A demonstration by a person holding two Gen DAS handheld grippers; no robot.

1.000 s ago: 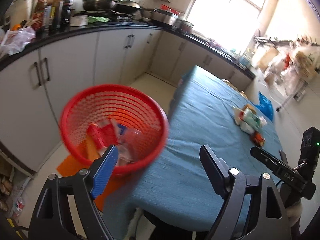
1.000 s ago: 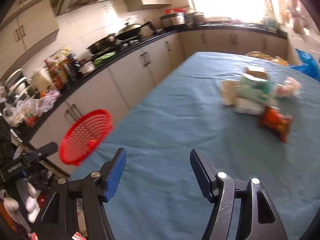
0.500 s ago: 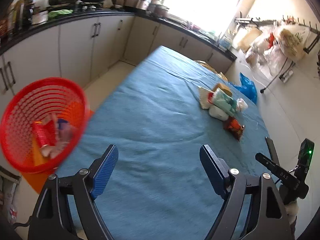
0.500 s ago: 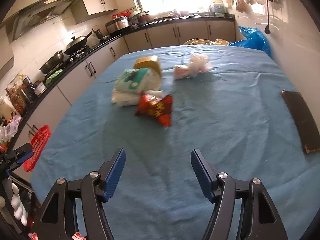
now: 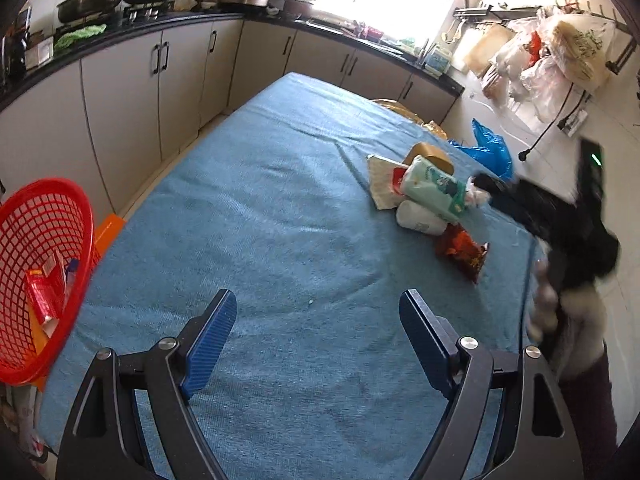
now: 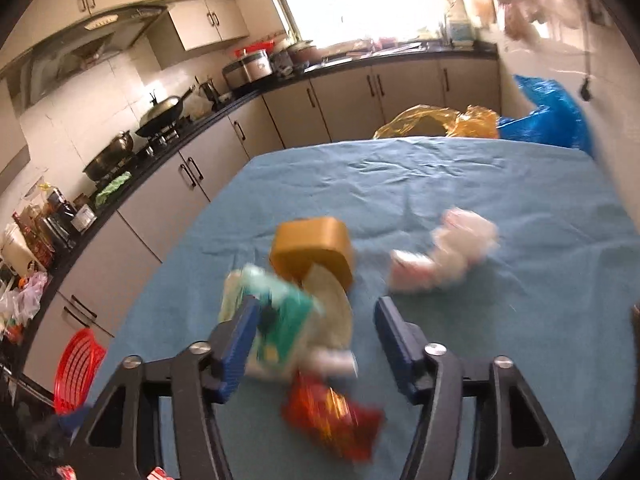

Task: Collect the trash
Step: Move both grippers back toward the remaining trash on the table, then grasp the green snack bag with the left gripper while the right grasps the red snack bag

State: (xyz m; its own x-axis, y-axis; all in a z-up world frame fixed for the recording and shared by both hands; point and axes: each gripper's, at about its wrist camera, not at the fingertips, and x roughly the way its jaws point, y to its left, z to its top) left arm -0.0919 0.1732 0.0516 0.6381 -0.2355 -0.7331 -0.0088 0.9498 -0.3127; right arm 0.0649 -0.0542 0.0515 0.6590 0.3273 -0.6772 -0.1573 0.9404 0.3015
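Note:
A pile of trash lies on the blue tablecloth [image 5: 260, 220]: a green-and-white tissue pack [image 5: 434, 190], a white roll [image 5: 418, 220], a red snack bag [image 5: 462, 254] and a brown roll [image 5: 430, 156]. My left gripper [image 5: 320, 320] is open and holds nothing, well short of the pile. The red mesh basket [image 5: 40, 272], with wrappers inside, stands off the table's left edge. My right gripper [image 6: 316, 312] hovers over the pile and its jaws are closing. The tissue pack [image 6: 284, 316] is between them and the right pad is clear of it. The snack bag [image 6: 332, 416] lies below the jaws.
A crumpled white wrapper [image 6: 448, 256] lies to the right of the pile. Yellow [image 6: 436, 122] and blue [image 6: 548, 112] plastic bags sit past the table's far end. Grey cabinets [image 5: 120, 92] run along the left, and bags hang on the right wall [image 5: 560, 48]. The basket [image 6: 78, 372] shows far left.
The left view has swung off the basket onto the table. My right gripper has travelled across the table to the pile, its jaws have narrowed, and the tissue pack now sits between them.

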